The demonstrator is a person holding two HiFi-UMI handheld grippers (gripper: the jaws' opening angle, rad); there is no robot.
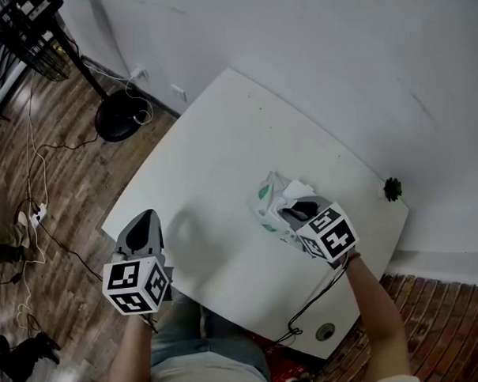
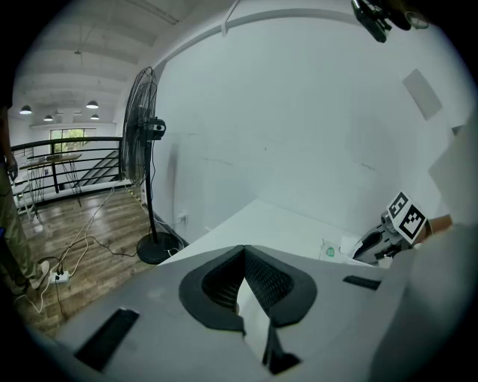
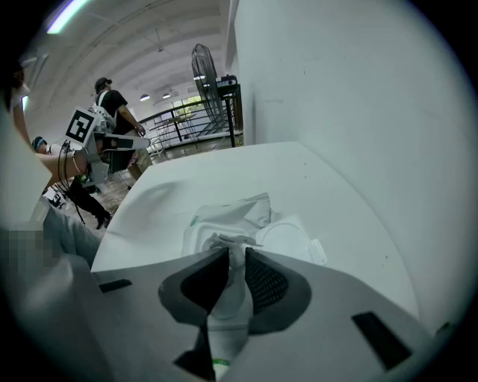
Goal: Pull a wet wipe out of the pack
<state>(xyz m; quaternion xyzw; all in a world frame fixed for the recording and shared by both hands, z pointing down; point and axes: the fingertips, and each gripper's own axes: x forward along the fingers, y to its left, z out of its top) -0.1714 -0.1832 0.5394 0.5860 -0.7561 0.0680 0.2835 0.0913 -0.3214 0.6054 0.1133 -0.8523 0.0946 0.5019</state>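
The wet wipe pack (image 1: 269,199) lies on the white table (image 1: 214,156), right of the middle, with its round lid (image 3: 288,240) flipped open. My right gripper (image 3: 237,251) is directly over the pack's opening and is shut on a white wet wipe (image 3: 223,241) that sticks up out of it. The same gripper (image 1: 293,209) covers part of the pack in the head view. My left gripper (image 1: 145,220) hovers over the table's front left edge, well away from the pack, with its jaws (image 2: 243,251) shut and nothing between them.
A standing fan (image 1: 119,115) is on the wooden floor beyond the table's left corner, with cables around it. A small green object (image 1: 392,189) sits at the table's far right corner by the wall. A black cable (image 1: 311,305) trails off the near edge.
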